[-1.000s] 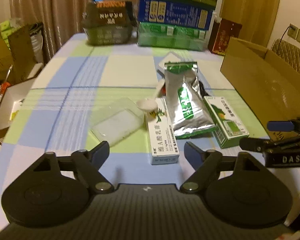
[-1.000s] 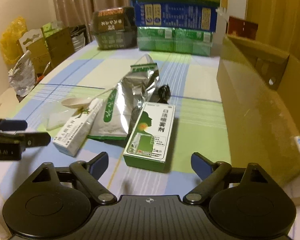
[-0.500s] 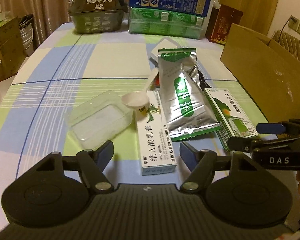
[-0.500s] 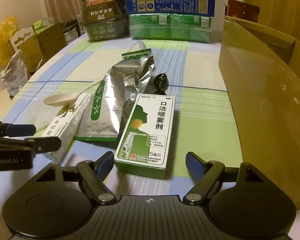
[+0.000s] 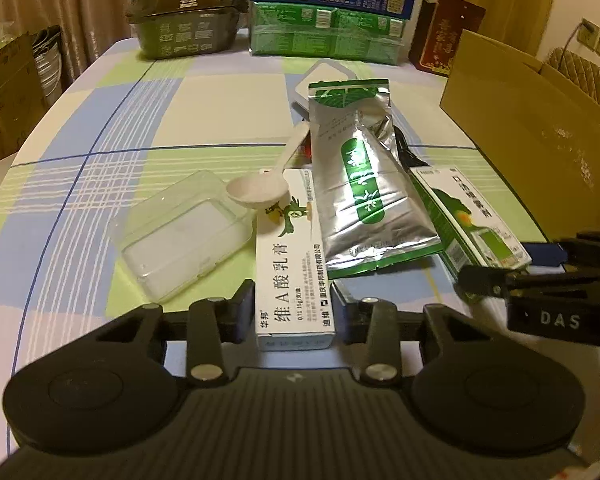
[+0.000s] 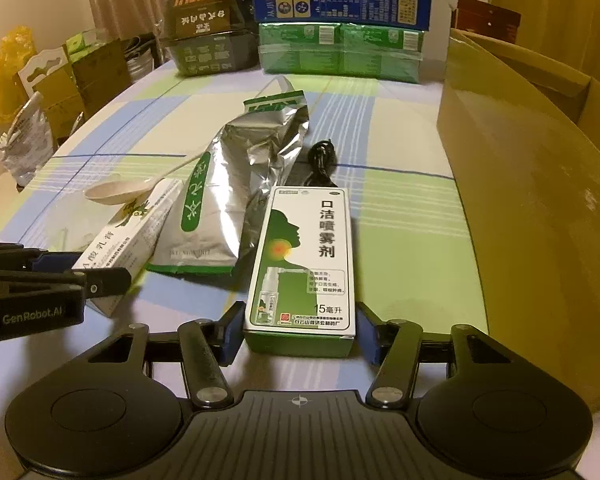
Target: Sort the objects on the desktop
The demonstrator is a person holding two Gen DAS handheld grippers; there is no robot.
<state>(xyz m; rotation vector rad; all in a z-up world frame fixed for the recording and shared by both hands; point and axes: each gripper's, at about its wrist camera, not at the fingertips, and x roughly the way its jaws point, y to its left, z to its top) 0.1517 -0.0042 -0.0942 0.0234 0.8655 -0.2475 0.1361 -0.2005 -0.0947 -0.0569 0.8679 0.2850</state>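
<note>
Left gripper [image 5: 293,312] pinches near end of white ointment box [image 5: 294,264]; spoon [image 5: 260,192] rests on its far end. Right gripper [image 6: 300,330] clamps near end of green spray box [image 6: 306,264]. Foil pouch [image 5: 364,184] lies between boxes; cardboard carton [image 6: 532,184] stands right.

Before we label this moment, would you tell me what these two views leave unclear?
- White flat object, left wrist view: the silver tea pouch covers its near part.
- Black cable, right wrist view: runs behind the green spray box.
- Cardboard box: contents hidden by its wall in both views.
- Left claw on the white cream box: pad contact too fine to confirm.
</note>
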